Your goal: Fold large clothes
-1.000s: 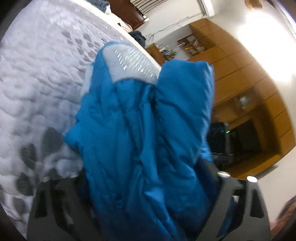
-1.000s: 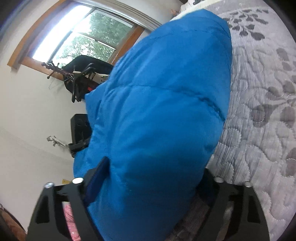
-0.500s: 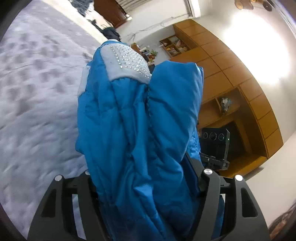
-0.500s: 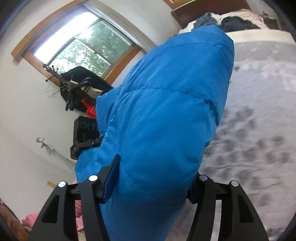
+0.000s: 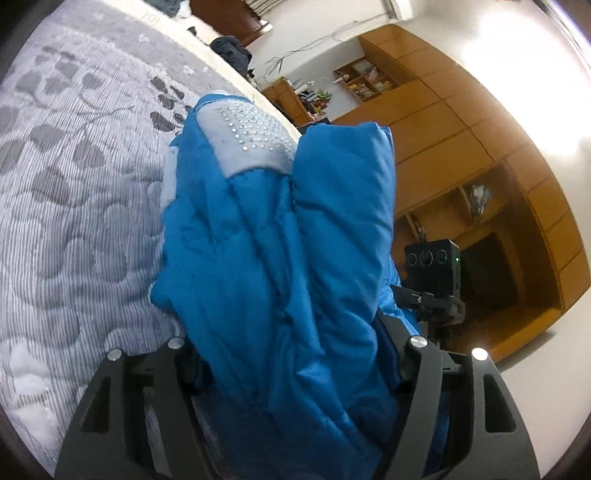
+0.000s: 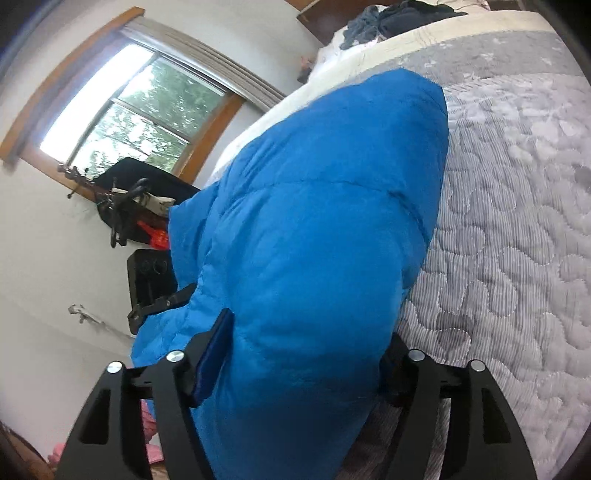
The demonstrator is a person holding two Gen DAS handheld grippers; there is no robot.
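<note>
The blue padded jacket [image 5: 280,258] is clamped between the fingers of the left gripper [image 5: 295,369] and likewise the right gripper [image 6: 295,373], bulging forward past both, probably so it can be carried folded above the grey quilted bed [image 6: 517,221].

Bare grey quilt [image 5: 74,206] open beside blue jacket [image 5: 280,258], clothes pile [image 6: 391,18] at far edge, tripod camera [image 5: 436,273] close alongside

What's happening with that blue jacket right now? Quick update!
Left gripper and right gripper both shut on jacket. Jacket bunched over bed. Nothing in the way.
</note>
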